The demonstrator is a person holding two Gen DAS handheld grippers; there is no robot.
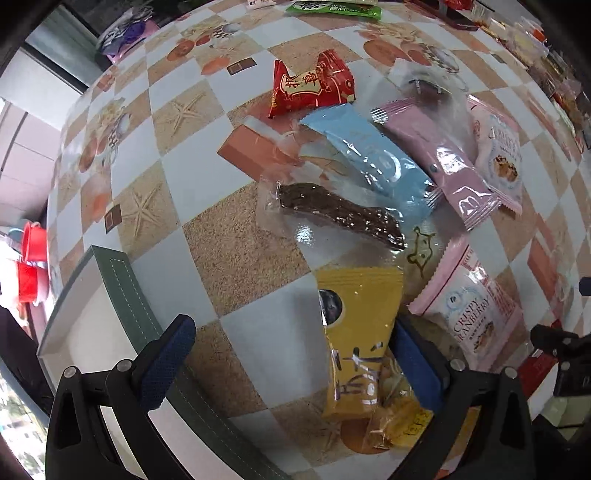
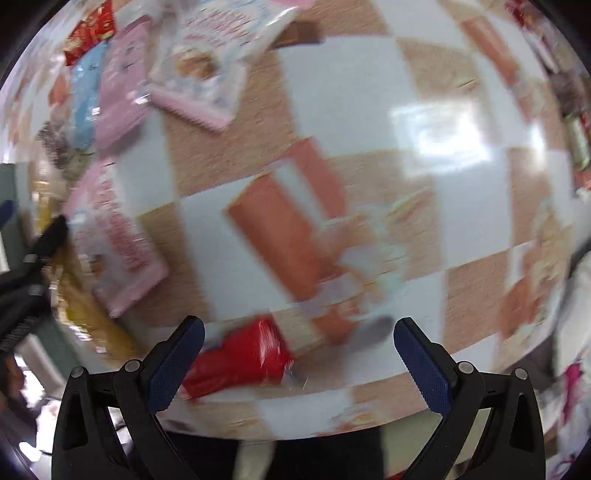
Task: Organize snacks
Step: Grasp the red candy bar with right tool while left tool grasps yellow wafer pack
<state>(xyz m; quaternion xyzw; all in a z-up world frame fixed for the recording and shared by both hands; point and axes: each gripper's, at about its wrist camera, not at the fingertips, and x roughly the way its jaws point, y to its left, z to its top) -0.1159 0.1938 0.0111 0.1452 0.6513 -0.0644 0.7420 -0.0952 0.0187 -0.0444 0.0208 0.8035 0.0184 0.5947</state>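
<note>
In the left wrist view my left gripper (image 1: pixel 295 354) is open above the table, and a yellow snack packet (image 1: pixel 358 343) lies between its fingers, close to the right one. Beyond it lie a dark bar in clear wrap (image 1: pixel 340 214), a blue packet (image 1: pixel 373 155), a pink packet (image 1: pixel 443 158), a red packet (image 1: pixel 314 86) and two pink cranberry bags (image 1: pixel 476 314). In the blurred right wrist view my right gripper (image 2: pixel 297 363) is open, with a red packet (image 2: pixel 240 362) lying by its left finger near the table's front edge. The pink bags (image 2: pixel 122 240) lie to its left.
A green-edged tray with a white inside (image 1: pixel 110 288) stands at the table's left corner. More snack packs (image 1: pixel 336 9) lie along the far edge and the far right. Red buckets (image 1: pixel 31 266) stand off the table to the left. The other gripper (image 1: pixel 557 343) shows at the right.
</note>
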